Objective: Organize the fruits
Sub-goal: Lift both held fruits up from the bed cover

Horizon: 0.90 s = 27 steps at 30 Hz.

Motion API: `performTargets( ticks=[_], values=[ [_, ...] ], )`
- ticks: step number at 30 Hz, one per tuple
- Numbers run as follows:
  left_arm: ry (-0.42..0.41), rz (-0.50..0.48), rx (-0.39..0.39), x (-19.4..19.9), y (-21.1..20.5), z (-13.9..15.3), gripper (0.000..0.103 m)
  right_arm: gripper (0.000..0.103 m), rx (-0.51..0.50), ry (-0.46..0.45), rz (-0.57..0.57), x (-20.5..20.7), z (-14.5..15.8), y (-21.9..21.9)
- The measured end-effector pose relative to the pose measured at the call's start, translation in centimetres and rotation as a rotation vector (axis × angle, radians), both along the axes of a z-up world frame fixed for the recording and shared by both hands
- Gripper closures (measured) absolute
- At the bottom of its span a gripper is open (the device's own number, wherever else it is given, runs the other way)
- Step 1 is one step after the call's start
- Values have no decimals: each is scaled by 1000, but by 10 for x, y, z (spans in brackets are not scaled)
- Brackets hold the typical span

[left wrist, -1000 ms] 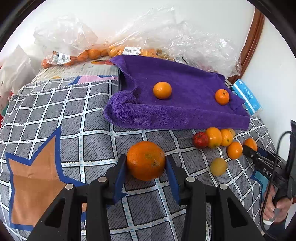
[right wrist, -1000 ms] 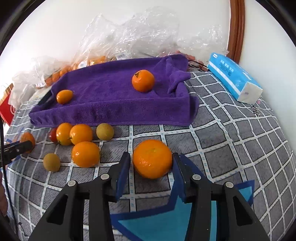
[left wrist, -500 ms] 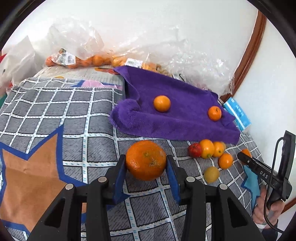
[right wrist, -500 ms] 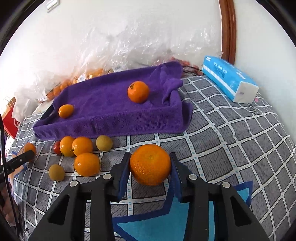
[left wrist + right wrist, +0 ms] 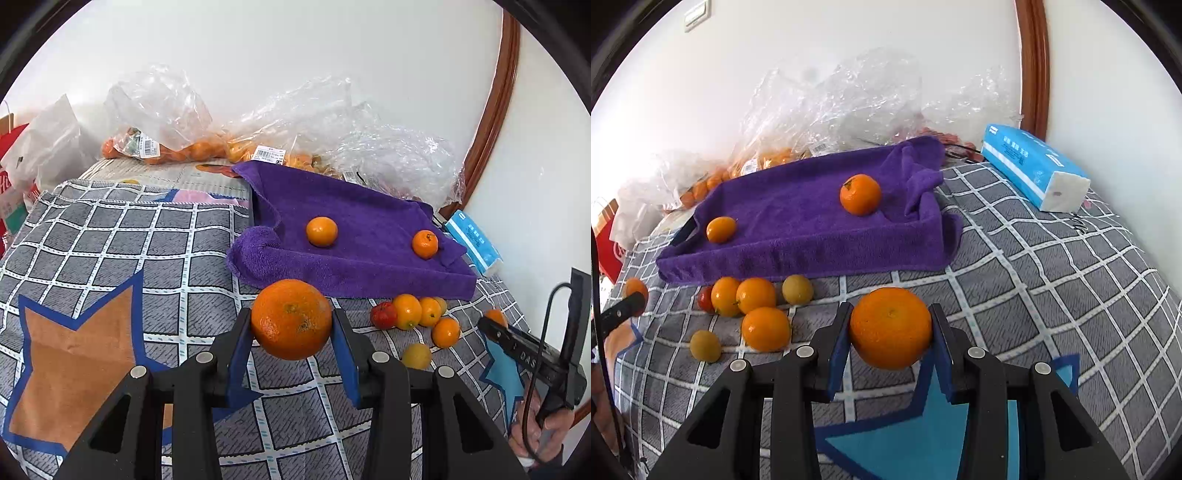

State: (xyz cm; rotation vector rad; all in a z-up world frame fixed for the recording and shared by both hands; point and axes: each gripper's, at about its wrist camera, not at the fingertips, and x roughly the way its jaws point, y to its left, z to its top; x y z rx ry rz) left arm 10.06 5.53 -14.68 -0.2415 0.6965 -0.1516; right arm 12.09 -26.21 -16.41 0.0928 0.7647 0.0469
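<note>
Both tools are black, angular two-finger grippers with flat blue pads. At the lower centre of the left wrist view, the left gripper (image 5: 291, 332) is clamped on a large orange (image 5: 291, 319), round with dimpled, blemished skin. At the lower centre of the right wrist view, the right gripper (image 5: 891, 341) has just been closing, and its pads press both sides of a second large orange (image 5: 890, 328), smooth and slightly flattened.

Mid-frame lies a purple towel (image 5: 798, 218), plush terry with rolled edges, bearing two small tangerines (image 5: 860, 194) on its nap. Below it, at the left of the right wrist view, is a loose cluster (image 5: 753, 310) on the quilted grey checked cloth (image 5: 1052, 288): three glossy orange citrus, two dull yellow-green round fruits and one small red fruit. One more orange fruit (image 5: 635, 290) sits at the far left edge.

Crinkled clear plastic bags (image 5: 849, 99) fill the upper middle. One blue rectangular tissue pack (image 5: 1030, 166) lies at the upper right.
</note>
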Motion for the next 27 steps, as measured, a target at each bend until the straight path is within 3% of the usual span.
performTargets(
  ticks=[8, 27],
  values=[
    [-22, 4, 14, -4, -2, 2, 63, 63, -9, 0, 56, -9, 0, 16],
    [-51, -15, 25, -9, -7, 7, 63, 63, 12, 11, 33, -8, -3, 12]
  ],
)
